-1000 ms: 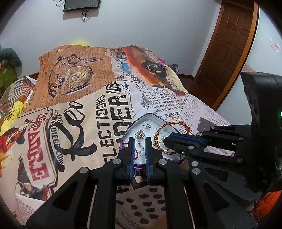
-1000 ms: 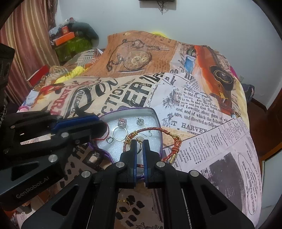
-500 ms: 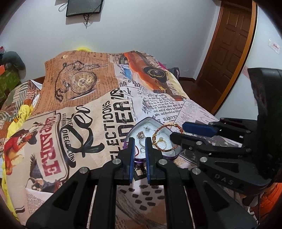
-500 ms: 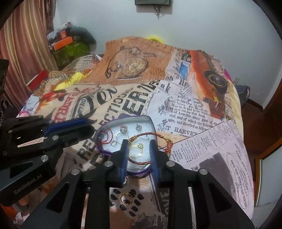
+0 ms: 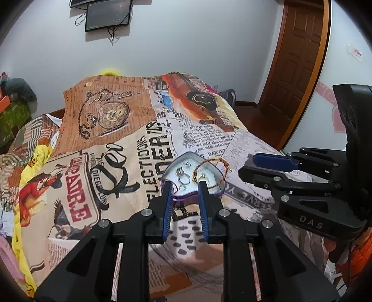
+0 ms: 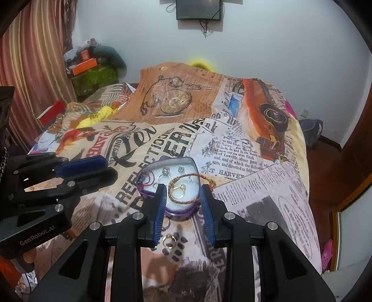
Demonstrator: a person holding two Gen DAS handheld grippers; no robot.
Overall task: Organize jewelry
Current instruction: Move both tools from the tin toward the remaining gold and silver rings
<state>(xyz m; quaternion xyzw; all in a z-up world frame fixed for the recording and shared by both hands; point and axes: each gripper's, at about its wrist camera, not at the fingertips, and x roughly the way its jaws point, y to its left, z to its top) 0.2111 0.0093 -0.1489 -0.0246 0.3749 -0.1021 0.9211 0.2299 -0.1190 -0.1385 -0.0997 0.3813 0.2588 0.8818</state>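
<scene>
A purple heart-shaped jewelry box [image 5: 217, 189] [image 6: 179, 212] with a white lining lies on the printed bedspread. Inside it are silver rings [image 5: 183, 177] [image 6: 165, 174], a gold ring [image 6: 179, 189] and a red-gold bracelet [image 5: 223, 166] [image 6: 204, 177] that hangs over the rim. A gold ring [image 6: 169, 241] lies loose on the bedspread just in front of the box. My left gripper [image 5: 185, 185] is open and empty, raised in front of the box. My right gripper [image 6: 182, 189] is open and empty, raised over the box's near edge. Each gripper shows in the other's view.
The bedspread [image 5: 116, 162] covers the whole bed. Crumpled yellow and striped cloth [image 6: 97, 116] and boxes [image 6: 86, 65] sit at the far left. A wooden door [image 5: 297, 58] is on the right, a wall screen [image 6: 198, 9] behind the bed.
Both grippers went from shut to open and drew back and up from the box. The gold ring that the right gripper held now lies in the box.
</scene>
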